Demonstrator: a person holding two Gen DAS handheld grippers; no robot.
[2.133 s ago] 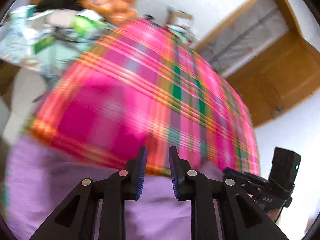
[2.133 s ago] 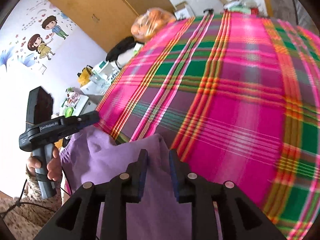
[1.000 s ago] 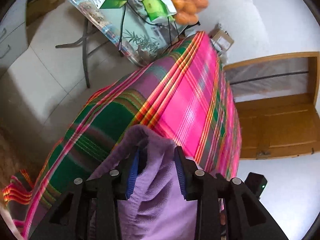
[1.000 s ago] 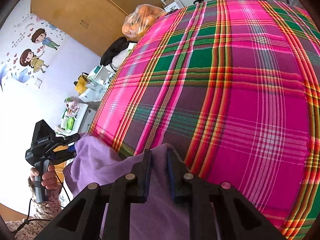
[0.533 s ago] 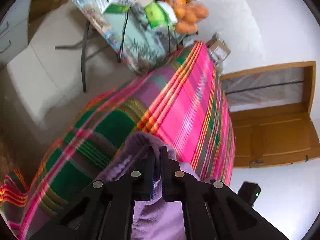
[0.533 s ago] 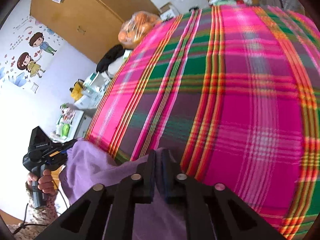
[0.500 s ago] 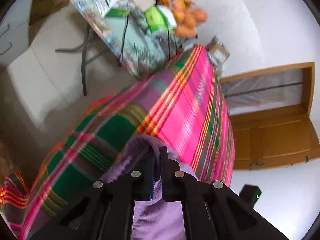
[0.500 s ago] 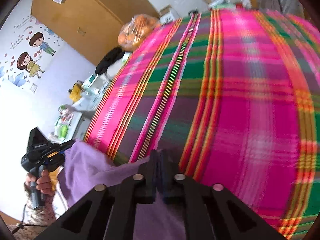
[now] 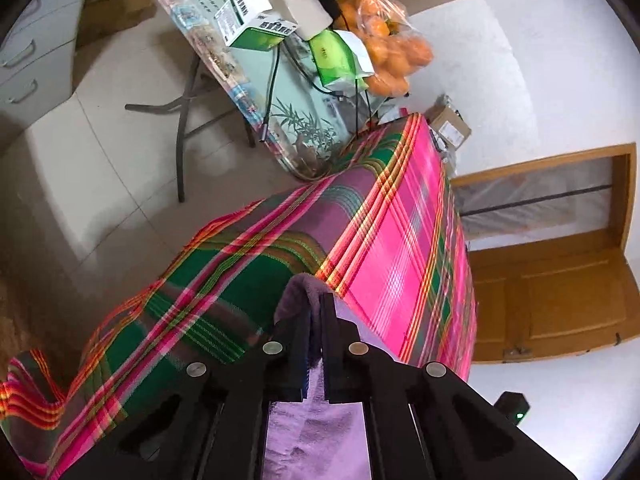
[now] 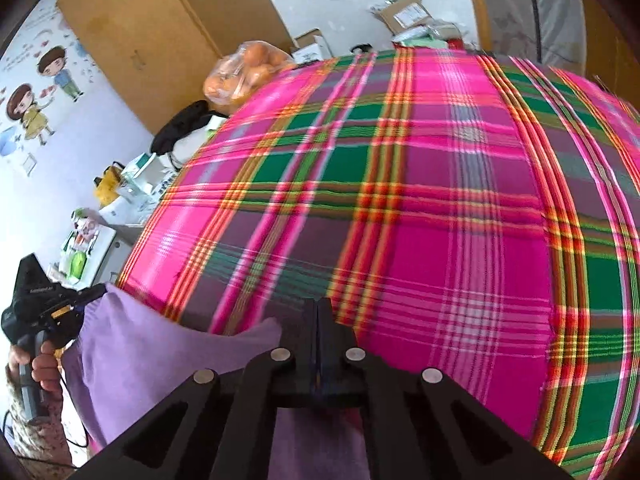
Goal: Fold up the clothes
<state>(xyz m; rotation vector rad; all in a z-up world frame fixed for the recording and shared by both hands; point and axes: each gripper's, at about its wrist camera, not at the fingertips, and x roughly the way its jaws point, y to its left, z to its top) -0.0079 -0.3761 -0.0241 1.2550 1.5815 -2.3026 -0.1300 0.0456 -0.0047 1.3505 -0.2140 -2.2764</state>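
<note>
Here both grippers clamp the purple garment (image 10: 132, 344) by its edge, left gripper (image 9: 316, 312) and right gripper (image 10: 317, 316) apart, likely to spread it over the plaid-covered table (image 10: 440, 208).

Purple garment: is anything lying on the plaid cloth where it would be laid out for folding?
Nothing visible does. The plaid cloth ahead of the purple garment is bare in both views. The bag of oranges and boxes sit beyond its far edge. Both the left tool and right tool are shut on the garment.
</note>
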